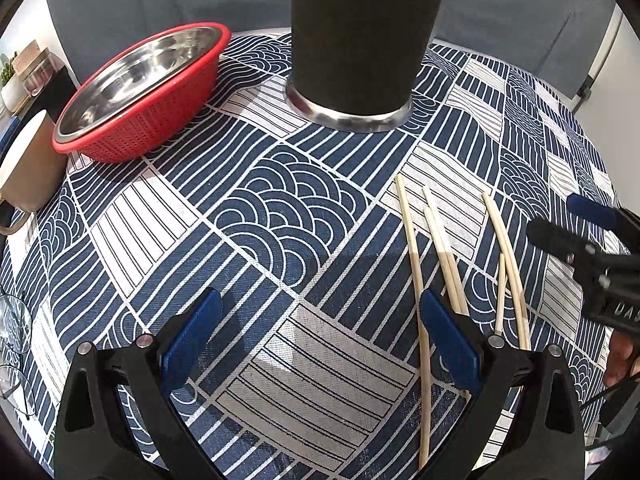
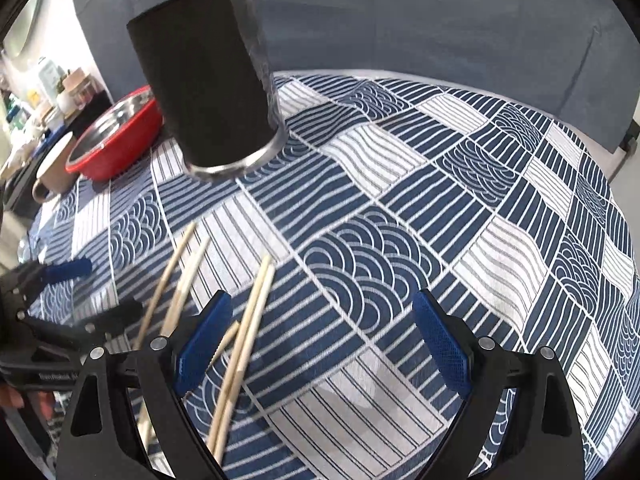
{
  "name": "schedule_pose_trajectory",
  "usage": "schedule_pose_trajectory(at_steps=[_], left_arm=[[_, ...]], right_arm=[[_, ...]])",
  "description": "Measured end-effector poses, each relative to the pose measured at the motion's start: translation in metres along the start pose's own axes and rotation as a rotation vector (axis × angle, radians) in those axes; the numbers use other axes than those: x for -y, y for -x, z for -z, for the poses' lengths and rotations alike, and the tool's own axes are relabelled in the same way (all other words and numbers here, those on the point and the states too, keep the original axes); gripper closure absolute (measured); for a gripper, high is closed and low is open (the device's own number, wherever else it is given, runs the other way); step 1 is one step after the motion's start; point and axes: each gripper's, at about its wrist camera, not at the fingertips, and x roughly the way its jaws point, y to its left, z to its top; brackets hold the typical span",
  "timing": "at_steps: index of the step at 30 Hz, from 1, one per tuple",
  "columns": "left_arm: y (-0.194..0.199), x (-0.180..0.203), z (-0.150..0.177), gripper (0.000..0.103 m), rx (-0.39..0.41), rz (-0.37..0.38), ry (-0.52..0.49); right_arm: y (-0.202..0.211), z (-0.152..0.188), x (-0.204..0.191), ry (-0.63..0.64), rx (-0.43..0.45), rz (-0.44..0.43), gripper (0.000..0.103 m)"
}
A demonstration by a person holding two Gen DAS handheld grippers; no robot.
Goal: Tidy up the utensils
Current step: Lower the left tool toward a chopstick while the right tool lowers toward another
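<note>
Lengthwise, chopsticks (image 1: 444,256) toward holder (image 1: 356,40) (tips splayed)

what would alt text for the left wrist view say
Loose pale wooden chopsticks lie on a blue-and-white patterned tablecloth beside the open left gripper, with the right gripper entering from the right. Behind stand a tall black cylindrical holder and a red colander holding a steel bowl.

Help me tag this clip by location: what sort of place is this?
Probably a home dining or kitchen table: a patterned tablecloth, loose chopsticks beside a black utensil holder, and a steel bowl in a red colander.
</note>
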Motion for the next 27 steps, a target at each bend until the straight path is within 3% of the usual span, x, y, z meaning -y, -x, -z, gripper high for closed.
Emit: schedule_pose_trajectory(at_steps=[9,14,21,27], left_arm=[[-0.001,0.006,0.003,0.006,-0.002,0.021,-0.021],[-0.003,0.015,0.008,0.006,0.004,-0.021,-0.090],[-0.002,0.009,0.008,0.005,-0.014,-0.031,-0.066],[-0.001,0.009,0.010,0.005,-0.034,-0.049,-0.035]], right_arm=[[-0.004,0.026,0.000,0.032,-0.043,0.008,0.016],[-0.003,0.032,-0.002,0.034,-0.053,0.018,0.016],[-0.003,0.033,0.000,-0.030,-0.115,0.014,0.015],[-0.005,0.036,-0.013,0.022,-0.157,0.064,0.011]])
